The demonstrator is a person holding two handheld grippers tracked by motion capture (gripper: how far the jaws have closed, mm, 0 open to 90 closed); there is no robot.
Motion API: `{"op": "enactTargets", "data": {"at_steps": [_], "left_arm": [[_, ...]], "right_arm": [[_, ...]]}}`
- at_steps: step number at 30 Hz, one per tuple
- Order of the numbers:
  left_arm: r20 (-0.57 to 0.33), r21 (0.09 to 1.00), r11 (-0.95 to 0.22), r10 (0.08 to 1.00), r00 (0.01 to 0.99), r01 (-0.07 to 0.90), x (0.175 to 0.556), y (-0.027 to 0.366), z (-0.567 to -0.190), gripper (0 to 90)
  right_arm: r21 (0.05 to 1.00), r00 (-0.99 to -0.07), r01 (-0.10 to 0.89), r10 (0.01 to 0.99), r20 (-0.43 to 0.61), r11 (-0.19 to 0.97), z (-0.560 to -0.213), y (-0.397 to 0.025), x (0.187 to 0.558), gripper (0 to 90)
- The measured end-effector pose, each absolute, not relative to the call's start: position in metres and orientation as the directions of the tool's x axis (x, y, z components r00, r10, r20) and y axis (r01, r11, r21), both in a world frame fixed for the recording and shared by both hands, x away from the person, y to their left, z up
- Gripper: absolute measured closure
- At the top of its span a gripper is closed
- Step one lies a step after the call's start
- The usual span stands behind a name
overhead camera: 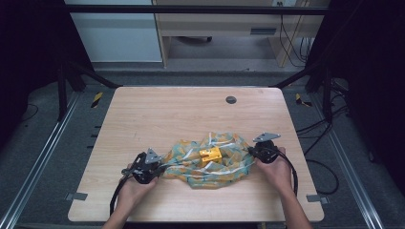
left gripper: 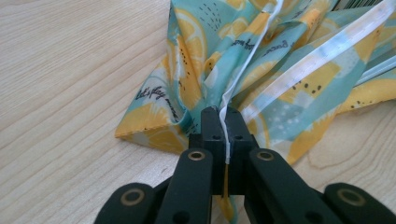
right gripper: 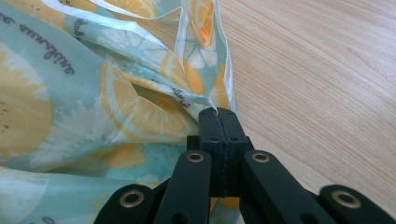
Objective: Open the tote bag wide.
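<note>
A crumpled teal cloth with yellow lemon prints (overhead camera: 210,162) lies on the wooden table (overhead camera: 191,109), near its front edge. A small yellow block (overhead camera: 210,154) rests on top of the cloth at its middle. My left gripper (overhead camera: 161,167) is at the cloth's left end, shut on its white-hemmed edge (left gripper: 225,122). My right gripper (overhead camera: 250,151) is at the cloth's right end, shut on a pinched fold of the cloth (right gripper: 215,110). A hand holds each gripper.
A dark round plug (overhead camera: 231,99) sits in the table's far right part. Black frame posts (overhead camera: 64,90) stand at both far corners. A desk and cables (overhead camera: 291,43) lie beyond the table.
</note>
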State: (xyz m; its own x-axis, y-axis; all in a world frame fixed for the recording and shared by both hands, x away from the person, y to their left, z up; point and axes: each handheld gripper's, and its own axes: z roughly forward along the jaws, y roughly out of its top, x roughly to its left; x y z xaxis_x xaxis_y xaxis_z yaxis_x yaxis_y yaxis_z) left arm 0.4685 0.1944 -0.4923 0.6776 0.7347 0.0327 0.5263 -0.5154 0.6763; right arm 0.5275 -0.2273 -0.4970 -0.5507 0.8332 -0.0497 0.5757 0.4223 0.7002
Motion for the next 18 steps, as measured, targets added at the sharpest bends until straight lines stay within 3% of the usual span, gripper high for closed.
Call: {"op": "enactTargets", "data": {"at_steps": [3, 6, 8, 10, 18], "left_arm": [[0.001, 0.702, -0.480, 0.739, 0.673, 0.526, 0.467, 0.198, -0.491, 86.5], [0.012, 0.740, -0.455, 0.746, 0.665, 0.496, 0.464, 0.199, -0.482, 72.6], [-0.009, 0.769, -0.426, 0.738, 0.674, 0.476, 0.461, 0.199, -0.475, 71.0], [0.032, 0.772, -0.452, 0.730, 0.683, 0.447, 0.459, 0.197, -0.471, 68.3], [0.045, 0.813, -0.414, 0.745, 0.666, 0.409, 0.452, 0.197, -0.462, 47.5]], "right_arm": [[0.715, -0.555, 0.569, 0.831, -0.029, 0.405, -0.499, -0.230, 0.527, 90.0], [0.748, -0.548, 0.542, 0.836, -0.031, 0.383, -0.494, -0.232, 0.523, 71.3], [0.776, -0.546, 0.510, 0.837, -0.042, 0.372, -0.487, -0.233, 0.517, 64.5], [0.787, -0.540, 0.493, 0.840, -0.057, 0.370, -0.481, -0.232, 0.513, 55.0], [0.811, -0.512, 0.446, 0.851, -0.117, 0.379, -0.465, -0.228, 0.501, 31.2]]}}
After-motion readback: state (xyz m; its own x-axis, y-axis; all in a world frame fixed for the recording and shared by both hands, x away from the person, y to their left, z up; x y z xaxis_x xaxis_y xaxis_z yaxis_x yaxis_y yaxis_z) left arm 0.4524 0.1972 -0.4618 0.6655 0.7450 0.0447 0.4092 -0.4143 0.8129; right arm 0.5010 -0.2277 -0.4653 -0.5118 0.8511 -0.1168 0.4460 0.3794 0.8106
